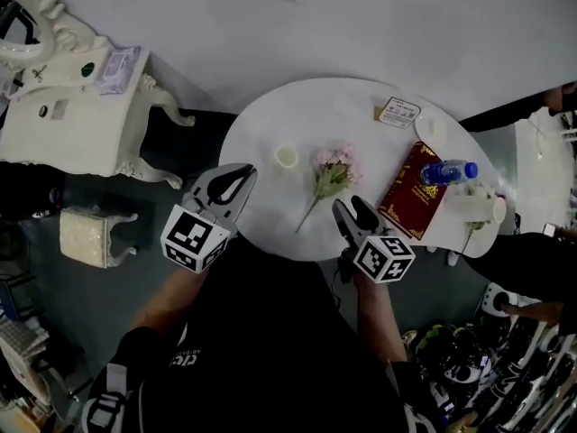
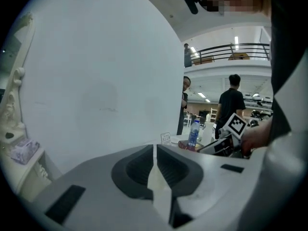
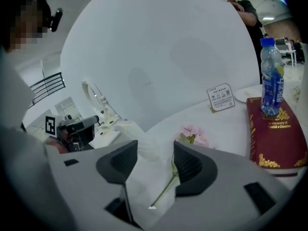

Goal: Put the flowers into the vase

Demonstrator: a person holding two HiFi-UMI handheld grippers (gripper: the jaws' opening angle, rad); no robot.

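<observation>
White round table (image 1: 270, 124) — flower (image 1: 328, 179) lies stem toward the person; left claw (image 1: 243, 175) closed, right claw (image 1: 352, 207) open

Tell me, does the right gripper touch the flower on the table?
Apart. The head view shows bare table between the open right gripper and the flower.

The jaws of the right hand-held gripper (image 3: 155, 150) are seen held apart above the white table (image 3: 226, 121). Between them a flower (image 3: 193, 134) is laid flat, its green stem pointed toward the camera and its pink blossoms beyond. A red book (image 3: 274, 136) is placed by the table's right edge, with a bottle (image 3: 271, 81) stood upright on it. A small card (image 3: 220, 96) is propped near the far edge.
</observation>
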